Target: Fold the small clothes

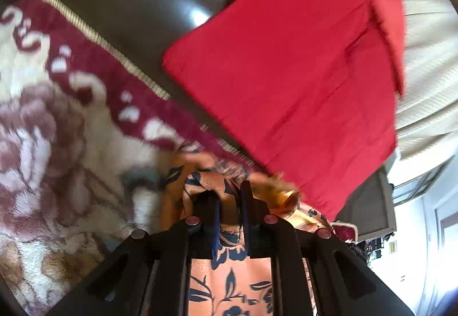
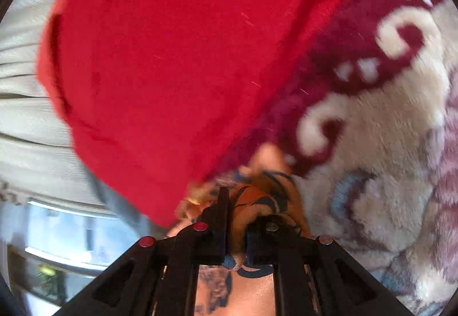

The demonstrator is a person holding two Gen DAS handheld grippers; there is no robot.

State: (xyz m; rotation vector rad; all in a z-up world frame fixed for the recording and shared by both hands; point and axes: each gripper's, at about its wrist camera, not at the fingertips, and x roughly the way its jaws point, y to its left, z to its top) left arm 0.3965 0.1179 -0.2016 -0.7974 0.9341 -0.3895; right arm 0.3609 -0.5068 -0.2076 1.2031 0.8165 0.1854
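Observation:
An orange garment with a dark blue leaf print (image 1: 229, 278) is bunched between the fingers of my left gripper (image 1: 229, 195), which is shut on it above a plush rug. The same orange printed garment (image 2: 257, 207) is pinched in my right gripper (image 2: 243, 210), also shut on it. Both views are blurred by motion. The rest of the garment hangs below the fingers and is mostly hidden by the gripper bodies.
A red folded cloth or cushion (image 1: 292, 75) lies ahead, partly on the maroon and cream floral rug (image 1: 43, 121); it fills the upper right wrist view (image 2: 177, 52). Dark glossy floor (image 1: 137, 1), cream ribbed fabric (image 1: 429, 43) and a window (image 2: 65, 230) surround it.

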